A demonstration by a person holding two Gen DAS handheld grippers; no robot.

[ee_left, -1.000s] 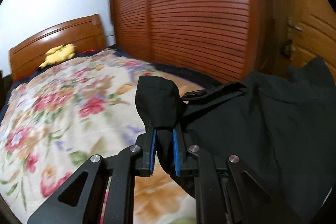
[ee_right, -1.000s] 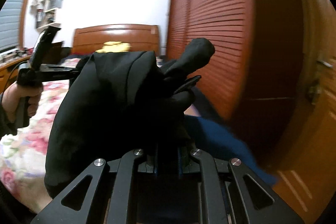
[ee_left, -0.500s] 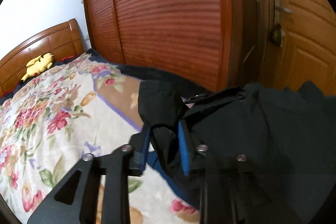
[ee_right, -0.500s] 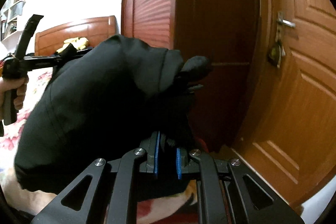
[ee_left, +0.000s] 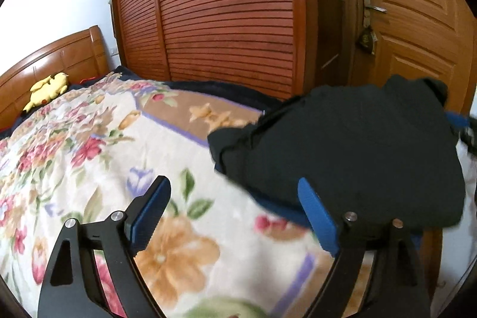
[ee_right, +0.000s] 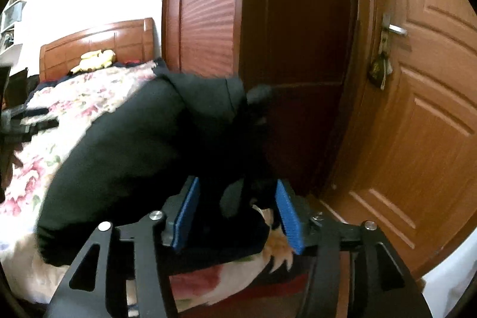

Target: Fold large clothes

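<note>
I counted one black garment (ee_left: 351,157) bunched at the foot of the bed (ee_left: 89,157); my left gripper (ee_left: 235,210) had just spread wide with nothing between its fingers. My right gripper (ee_right: 235,213) had just opened too, cloth lying loosely between its fingers; the garment's far folds were blurred, its shape unreadable.

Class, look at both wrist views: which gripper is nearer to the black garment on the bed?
Right. The right gripper has just been opening, with the black garment between its pads. The left gripper, also just opened, has only bedspread between its pads, the garment by its right finger.
</note>
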